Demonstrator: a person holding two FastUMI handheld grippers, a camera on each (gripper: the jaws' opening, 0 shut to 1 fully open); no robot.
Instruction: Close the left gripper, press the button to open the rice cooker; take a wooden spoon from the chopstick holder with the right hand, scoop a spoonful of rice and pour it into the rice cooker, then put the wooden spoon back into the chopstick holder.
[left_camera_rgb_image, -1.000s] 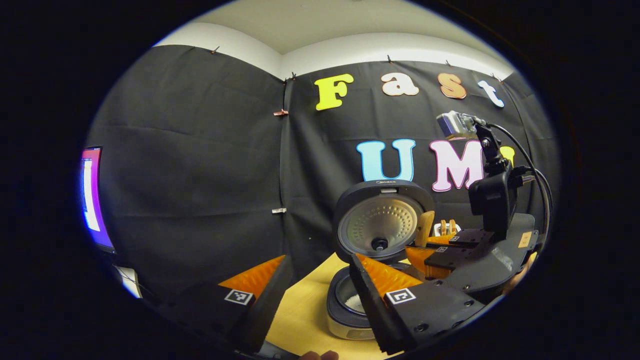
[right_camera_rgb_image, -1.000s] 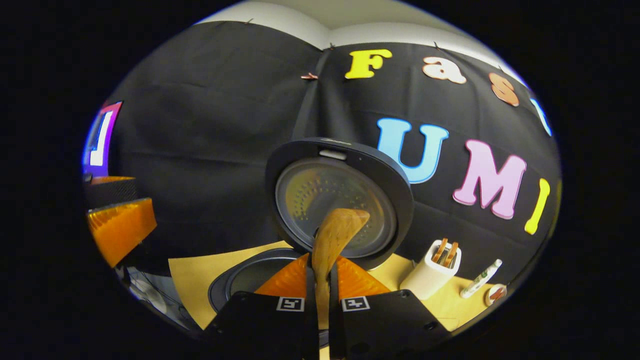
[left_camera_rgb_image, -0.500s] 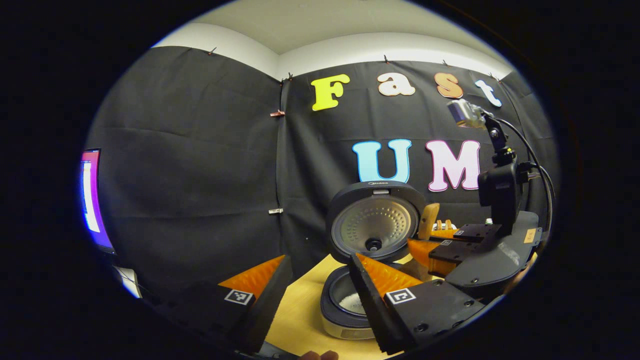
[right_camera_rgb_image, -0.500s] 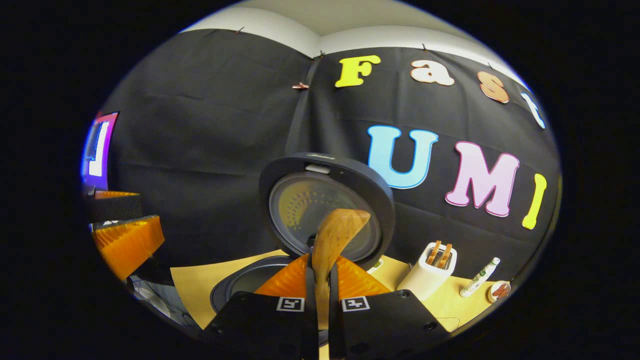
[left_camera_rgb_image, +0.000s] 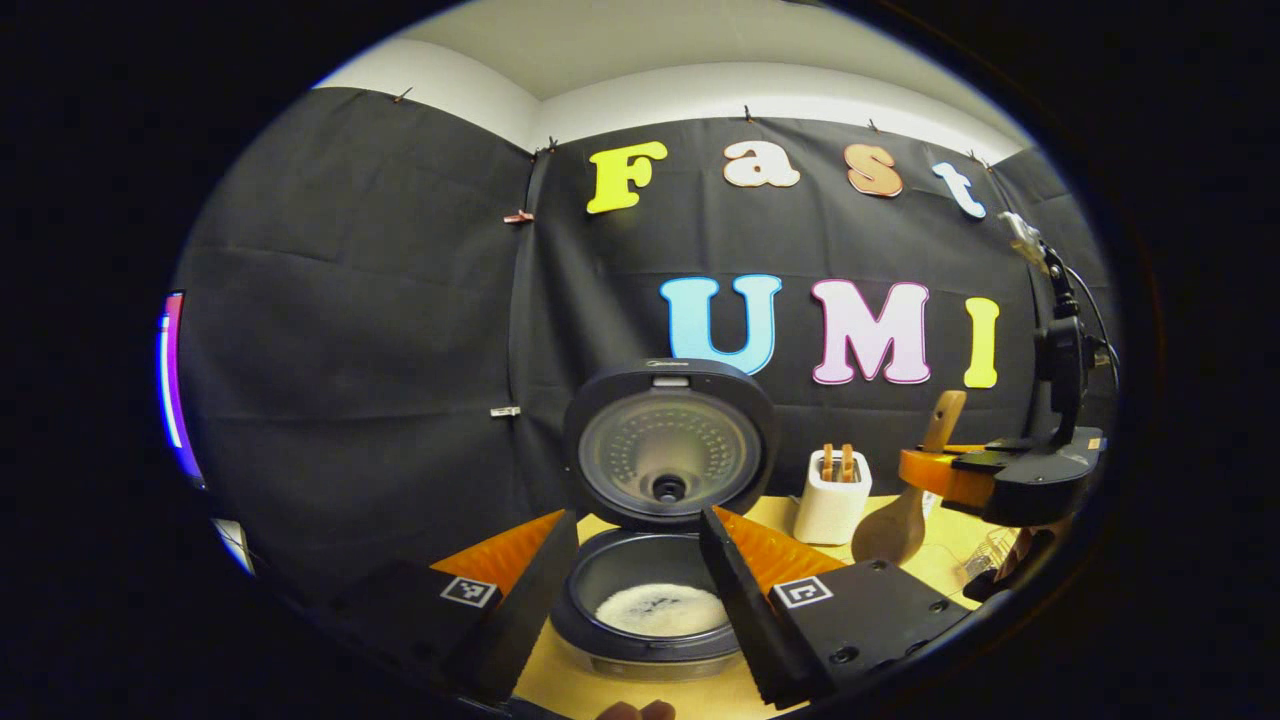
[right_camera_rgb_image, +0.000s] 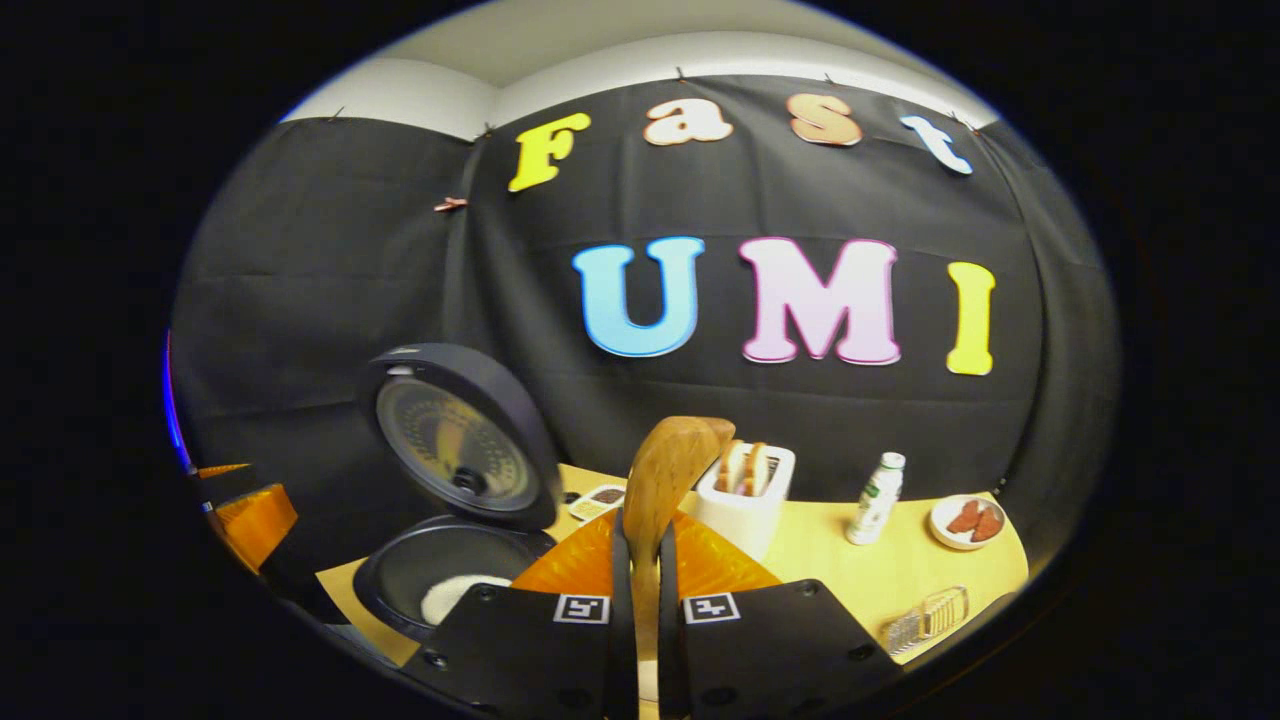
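In the left gripper view, our left gripper (left_camera_rgb_image: 635, 560) stays wide open and empty before the rice cooker (left_camera_rgb_image: 660, 600), which now holds rice; our right gripper (left_camera_rgb_image: 975, 480) has moved away to the right, so the pouring seems done. In the right gripper view, its fingers (right_camera_rgb_image: 665, 555) clamp the wooden spoon (right_camera_rgb_image: 665, 470), level, facing the chopstick holder (right_camera_rgb_image: 745, 500).
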